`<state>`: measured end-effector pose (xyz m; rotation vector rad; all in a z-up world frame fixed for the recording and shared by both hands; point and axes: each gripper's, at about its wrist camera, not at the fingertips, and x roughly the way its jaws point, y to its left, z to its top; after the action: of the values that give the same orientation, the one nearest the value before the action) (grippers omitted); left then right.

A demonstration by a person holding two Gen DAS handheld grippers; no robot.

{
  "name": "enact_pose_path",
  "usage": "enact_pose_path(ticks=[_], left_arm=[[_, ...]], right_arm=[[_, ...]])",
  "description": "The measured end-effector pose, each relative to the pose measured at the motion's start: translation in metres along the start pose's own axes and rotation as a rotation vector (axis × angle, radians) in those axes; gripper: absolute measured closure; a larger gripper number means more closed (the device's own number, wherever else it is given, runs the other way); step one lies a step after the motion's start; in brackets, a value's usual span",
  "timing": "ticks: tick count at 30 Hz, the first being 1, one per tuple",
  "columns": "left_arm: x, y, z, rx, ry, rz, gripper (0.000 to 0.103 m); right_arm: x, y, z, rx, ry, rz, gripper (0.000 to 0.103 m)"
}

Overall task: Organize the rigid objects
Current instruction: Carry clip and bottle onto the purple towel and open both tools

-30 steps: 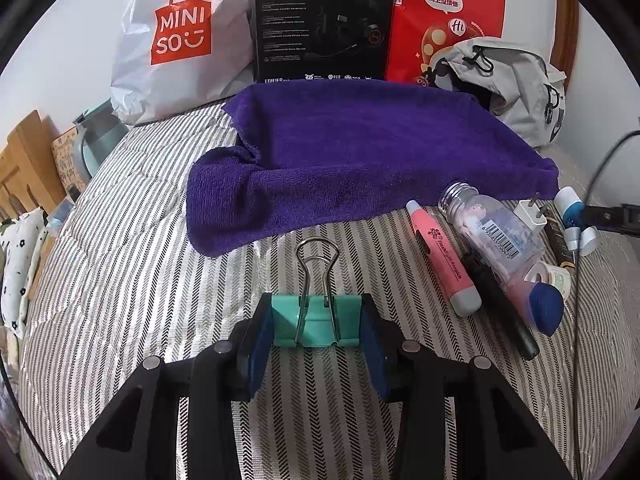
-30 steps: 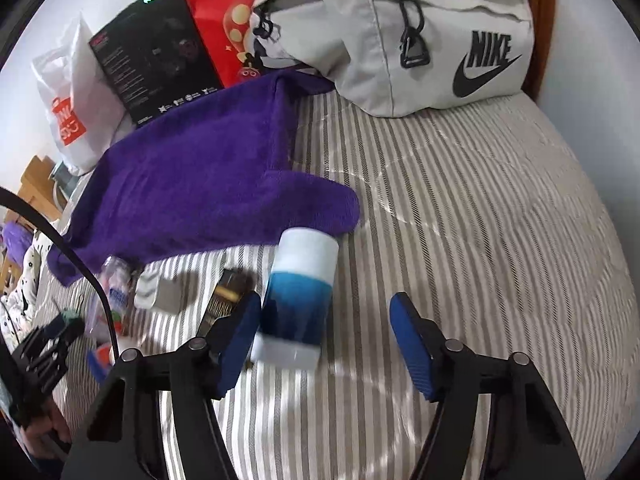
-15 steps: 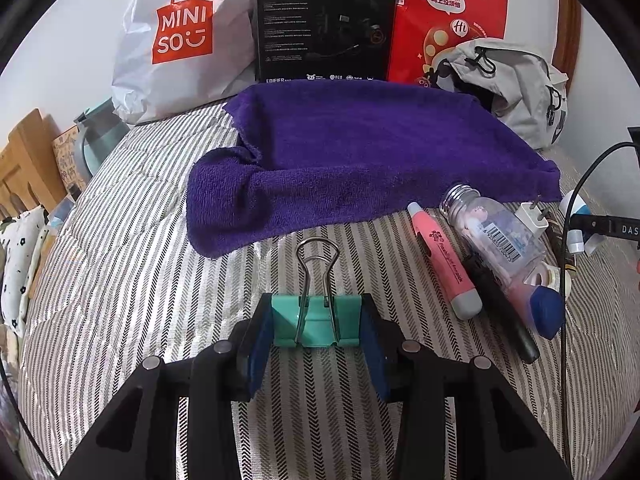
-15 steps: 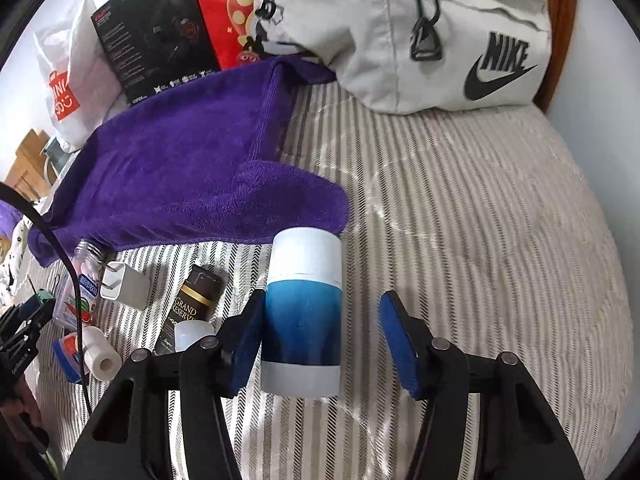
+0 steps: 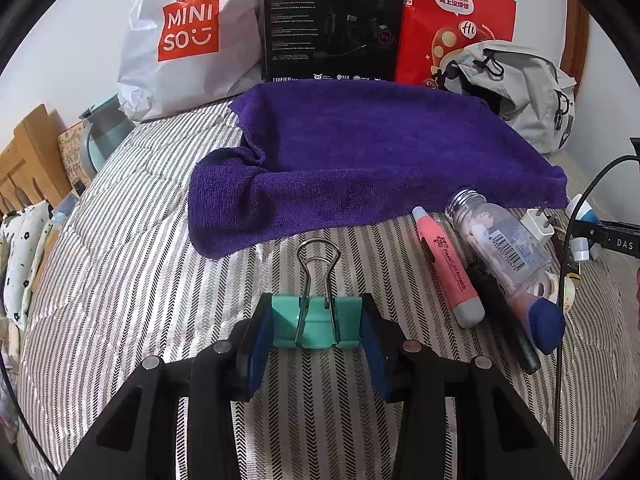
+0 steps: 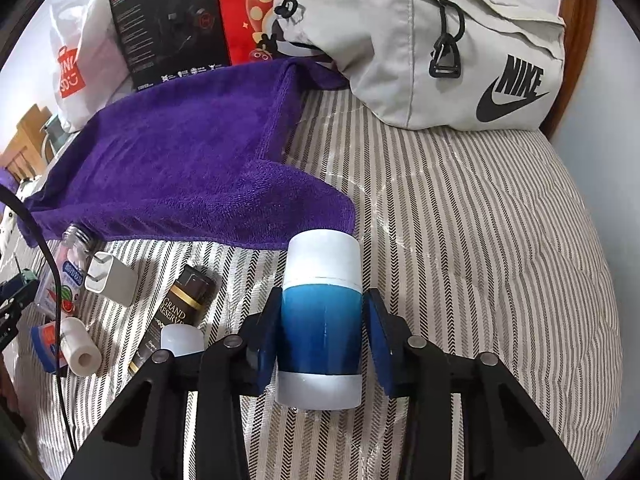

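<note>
My left gripper point(image 5: 316, 320) is shut on a teal binder clip point(image 5: 286, 320), its wire handle pointing towards the purple towel point(image 5: 360, 152). In the right wrist view my right gripper point(image 6: 322, 320) is shut on a blue and white cylindrical container point(image 6: 322, 264) that lies on the striped bedding just in front of the towel's corner point(image 6: 320, 216). Between the two grippers lie a pink highlighter point(image 5: 448, 268), a clear bottle point(image 5: 496, 244) with a blue cap, a black pen point(image 5: 504, 320), a white charger plug point(image 6: 110, 278), a dark tube point(image 6: 180, 304) and a white roll point(image 6: 80, 346).
A grey Nike bag point(image 6: 440, 40) sits at the back right. A white Miniso bag point(image 5: 184, 36), a black box point(image 5: 332, 20) and a red bag point(image 5: 456, 20) lean on the wall behind the towel. A black cable point(image 6: 52, 264) crosses the pile. Wooden furniture point(image 5: 28, 156) stands left.
My right gripper slid forward around the blue and white container and its pads drew in against it. The left gripper and its binder clip stayed put.
</note>
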<state>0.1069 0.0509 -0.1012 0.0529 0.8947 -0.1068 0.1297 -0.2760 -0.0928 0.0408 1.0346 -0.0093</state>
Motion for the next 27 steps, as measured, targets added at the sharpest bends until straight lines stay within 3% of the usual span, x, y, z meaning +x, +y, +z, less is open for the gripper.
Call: enact_pose_path(ticks=[4, 14, 27], left_arm=[[-0.001, 0.003, 0.001, -0.002, 0.018, -0.013, 0.064], [-0.014, 0.013, 0.010, -0.040, 0.039, -0.017, 0.064], [-0.039, 0.021, 0.088, -0.056, -0.049, -0.029, 0.064]], right_arm=[[-0.009, -0.004, -0.002, 0.008, 0.011, 0.056, 0.067], [-0.035, -0.006, 0.011, -0.021, 0.005, 0.093, 0.067], [-0.051, 0.012, 0.081, -0.082, -0.070, 0.192, 0.067]])
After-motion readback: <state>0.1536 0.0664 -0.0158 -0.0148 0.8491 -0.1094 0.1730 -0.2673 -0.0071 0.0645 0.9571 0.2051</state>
